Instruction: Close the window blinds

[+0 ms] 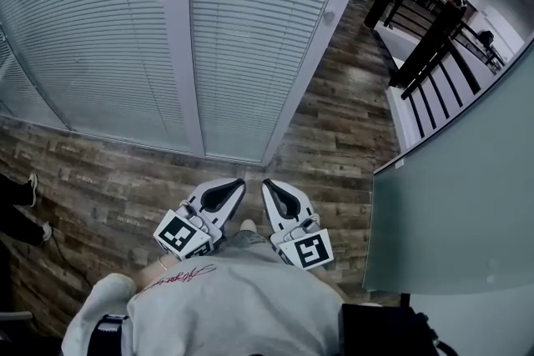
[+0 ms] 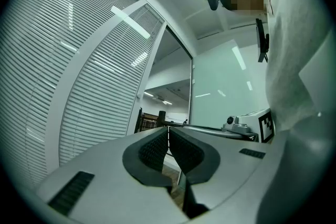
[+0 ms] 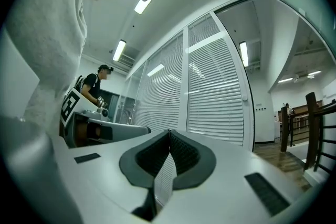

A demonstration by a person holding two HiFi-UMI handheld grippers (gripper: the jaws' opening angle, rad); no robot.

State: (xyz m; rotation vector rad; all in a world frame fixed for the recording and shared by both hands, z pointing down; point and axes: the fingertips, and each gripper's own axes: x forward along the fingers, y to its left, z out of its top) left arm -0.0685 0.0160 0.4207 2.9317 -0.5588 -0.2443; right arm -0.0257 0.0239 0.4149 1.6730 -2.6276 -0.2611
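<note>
White slatted window blinds (image 1: 250,21) hang lowered behind the glass panes, split by a white upright frame (image 1: 179,37). They also show in the left gripper view (image 2: 89,76) and in the right gripper view (image 3: 215,97). Both grippers are held close to the person's chest, well short of the blinds. My left gripper (image 1: 239,183) is shut, its ribbed pads (image 2: 155,149) meeting with nothing between them. Beside it, my right gripper (image 1: 267,183) is shut and empty too, pads (image 3: 181,152) pressed together. Each gripper shows in the other's view: the right one (image 2: 247,126) and the left one (image 3: 105,131).
Wood-plank floor (image 1: 334,137) runs under the blinds. A frosted glass panel (image 1: 455,196) stands close on the right, with a dark railing (image 1: 434,46) beyond it. Another person's shoes (image 1: 32,189) are at the left edge, and that person (image 3: 97,86) stands behind.
</note>
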